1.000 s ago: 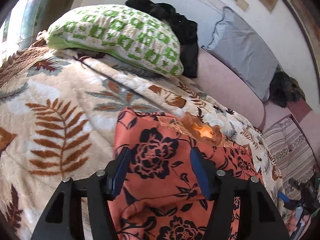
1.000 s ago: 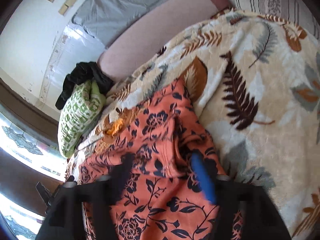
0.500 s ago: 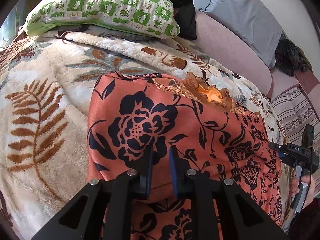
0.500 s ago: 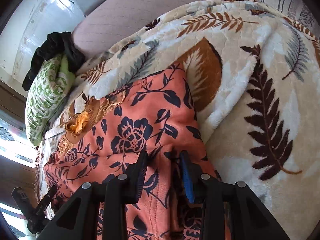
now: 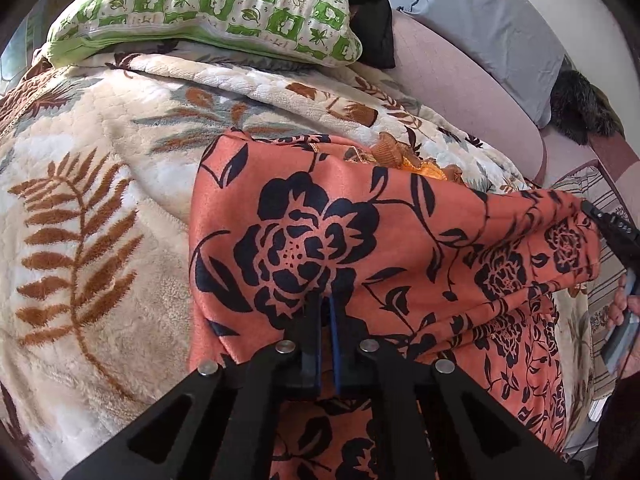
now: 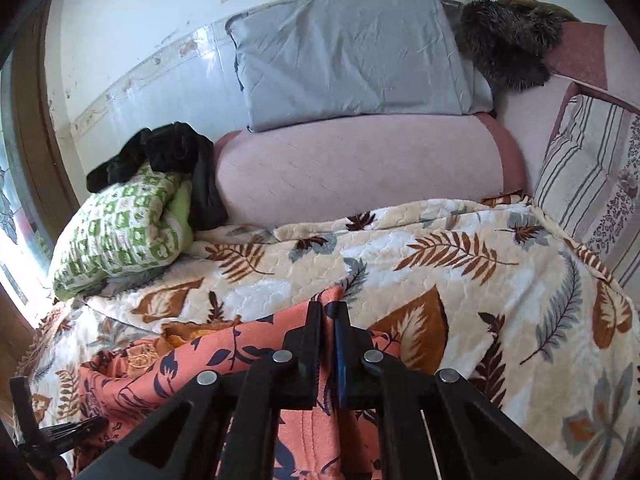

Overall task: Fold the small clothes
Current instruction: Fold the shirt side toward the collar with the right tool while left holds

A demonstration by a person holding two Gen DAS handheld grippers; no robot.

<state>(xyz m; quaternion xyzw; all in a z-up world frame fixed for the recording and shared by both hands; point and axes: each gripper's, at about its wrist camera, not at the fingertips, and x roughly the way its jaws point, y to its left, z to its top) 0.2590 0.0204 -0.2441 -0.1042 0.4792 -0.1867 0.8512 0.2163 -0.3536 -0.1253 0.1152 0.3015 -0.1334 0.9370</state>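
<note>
The left tongs point(image 5: 327, 312), wide open a second ago, are now pinched shut on the near edge of the orange floral garment point(image 5: 320, 216) lying on the leaf-print blanket point(image 5: 100, 200). The right tongs point(image 6: 329, 320) have likewise closed on its other edge, lifting it. Both grips look set for a fold.

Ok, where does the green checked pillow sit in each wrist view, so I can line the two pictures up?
Left wrist: green checked pillow fills the top left, above the orange floral garment.
Right wrist: same pillow sits at the left edge, mid-height.
Shared landmark: the black cloth draped at the pillow's end, beside the pink bolster.
</note>
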